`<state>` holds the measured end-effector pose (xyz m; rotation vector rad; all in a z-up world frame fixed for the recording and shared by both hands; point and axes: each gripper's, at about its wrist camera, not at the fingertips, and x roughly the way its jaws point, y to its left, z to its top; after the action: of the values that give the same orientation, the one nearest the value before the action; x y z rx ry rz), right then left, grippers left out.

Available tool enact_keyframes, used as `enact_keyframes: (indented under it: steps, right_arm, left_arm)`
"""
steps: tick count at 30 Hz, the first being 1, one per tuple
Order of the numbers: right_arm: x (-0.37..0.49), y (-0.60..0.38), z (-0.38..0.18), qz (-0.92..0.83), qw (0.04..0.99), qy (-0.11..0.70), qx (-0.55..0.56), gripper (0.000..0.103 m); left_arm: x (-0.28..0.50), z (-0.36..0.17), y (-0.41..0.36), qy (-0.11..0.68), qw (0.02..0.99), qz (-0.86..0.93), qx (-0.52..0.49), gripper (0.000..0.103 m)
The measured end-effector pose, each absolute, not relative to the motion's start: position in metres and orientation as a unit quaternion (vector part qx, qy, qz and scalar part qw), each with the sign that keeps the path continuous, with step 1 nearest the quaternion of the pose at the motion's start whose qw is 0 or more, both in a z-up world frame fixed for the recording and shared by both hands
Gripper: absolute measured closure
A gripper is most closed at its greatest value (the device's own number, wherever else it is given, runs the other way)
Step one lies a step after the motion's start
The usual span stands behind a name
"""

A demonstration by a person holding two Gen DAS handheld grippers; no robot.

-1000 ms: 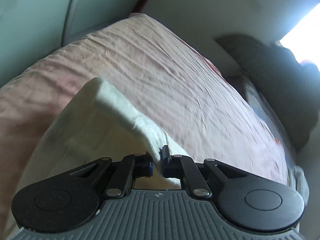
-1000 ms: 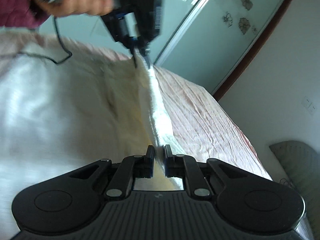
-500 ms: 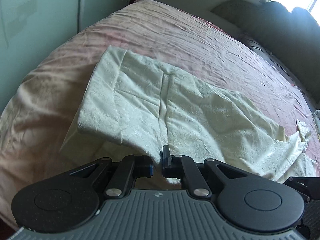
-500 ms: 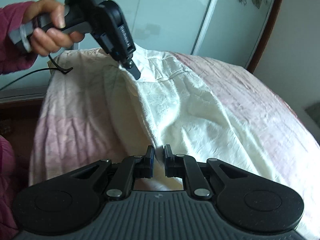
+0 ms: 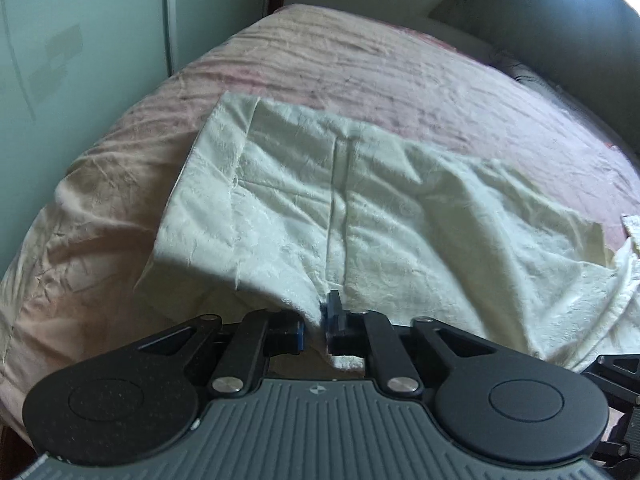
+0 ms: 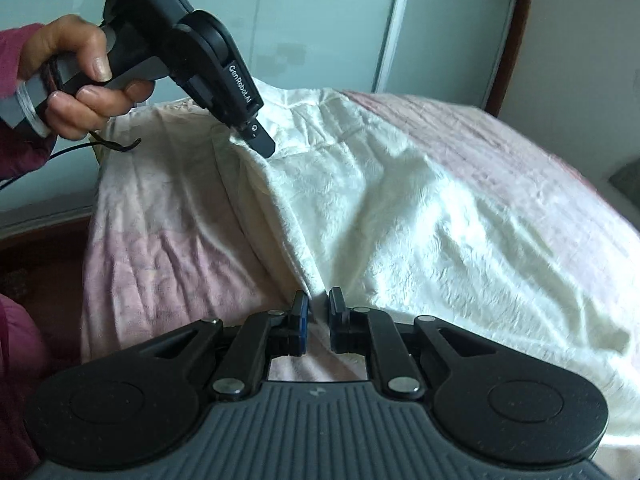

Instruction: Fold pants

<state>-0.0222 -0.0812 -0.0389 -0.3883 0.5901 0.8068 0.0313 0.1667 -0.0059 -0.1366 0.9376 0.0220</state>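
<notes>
Cream pants [image 5: 360, 208] lie spread on the pink bed, waistband at the left in the left wrist view. My left gripper [image 5: 316, 316] is shut on the near edge of the pants near the waist. In the right wrist view the pants [image 6: 420, 208] spread to the right. My right gripper [image 6: 318, 308] is shut on the near edge of a pant leg. The left gripper [image 6: 260, 140] also shows there, held by a hand, pinching the cloth farther along the same edge.
The pink bedspread [image 5: 360, 60] covers the bed. A glass sliding door [image 5: 80, 40] stands at the left of the bed. A dark headboard [image 5: 560, 32] and pillows are at the far right. The bed's edge [image 6: 92, 240] drops to a dark floor.
Both grippers have lowered the pants from held up in the air down flat onto the bed. The cloth has spread out. Both stay shut on the near edge.
</notes>
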Motion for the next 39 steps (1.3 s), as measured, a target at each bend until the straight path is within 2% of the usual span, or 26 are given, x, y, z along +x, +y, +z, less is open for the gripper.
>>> enact_keyframes:
  steps: [2, 5, 6, 10, 13, 14, 17, 20, 22, 23, 26, 32, 37, 39]
  right_arm:
    - [-0.012, -0.09, -0.039, 0.386, 0.864, 0.295, -0.132, 0.088]
    - [-0.006, -0.11, -0.034, 0.38, 0.867, 0.316, -0.057, 0.085]
    - [-0.009, -0.121, -0.028, 0.378, 0.871, 0.312, -0.038, 0.084]
    - [-0.021, -0.19, -0.006, 0.326, 0.899, 0.29, 0.031, 0.084]
    - [-0.024, -0.25, -0.013, 0.215, 0.923, 0.315, 0.048, 0.077]
    - [-0.025, -0.27, -0.02, 0.174, 0.927, 0.329, 0.056, 0.074]
    - [-0.035, -0.323, -0.04, 0.083, 0.918, 0.379, 0.084, 0.074]
    - [-0.049, -0.36, -0.03, 0.047, 0.924, 0.354, 0.14, 0.073]
    - [-0.043, -0.373, -0.008, 0.013, 0.936, 0.325, 0.132, 0.073]
    - [-0.034, -0.377, 0.002, -0.004, 0.943, 0.312, 0.118, 0.068]
    - [0.017, -0.393, 0.017, -0.04, 0.948, 0.303, 0.088, 0.029]
    - [0.125, -0.397, 0.008, -0.075, 0.94, 0.332, 0.04, 0.031]
    - [0.174, -0.392, -0.03, -0.113, 0.91, 0.398, -0.025, 0.033]
    - [0.178, -0.402, -0.04, -0.141, 0.904, 0.401, -0.046, 0.059]
  left_arm:
    - [0.031, -0.004, 0.165, 0.445, 0.893, 0.018, -0.062, 0.069]
    - [0.03, 0.005, 0.162, 0.446, 0.893, 0.052, -0.025, 0.049]
    - [0.028, 0.009, 0.162, 0.444, 0.893, 0.07, -0.008, 0.047]
    - [0.025, 0.03, 0.168, 0.425, 0.896, 0.127, 0.006, 0.047]
    - [0.026, 0.048, 0.157, 0.403, 0.908, 0.116, -0.007, 0.047]
    - [0.026, 0.052, 0.146, 0.398, 0.912, 0.097, -0.004, 0.047]
    - [0.03, 0.059, 0.098, 0.388, 0.921, 0.006, 0.024, 0.043]
    - [0.033, 0.057, 0.039, 0.382, 0.915, -0.117, 0.061, 0.041]
    - [0.03, 0.054, -0.003, 0.371, 0.906, -0.184, 0.089, 0.04]
    - [0.028, 0.051, -0.023, 0.366, 0.9, -0.212, 0.103, 0.039]
    - [0.019, 0.039, -0.077, 0.343, 0.883, -0.286, 0.146, 0.034]
    - [0.013, 0.001, -0.139, 0.33, 0.859, -0.328, 0.213, 0.034]
    - [0.012, -0.023, -0.162, 0.303, 0.858, -0.318, 0.266, 0.037]
    - [0.012, -0.028, -0.166, 0.294, 0.86, -0.311, 0.277, 0.042]
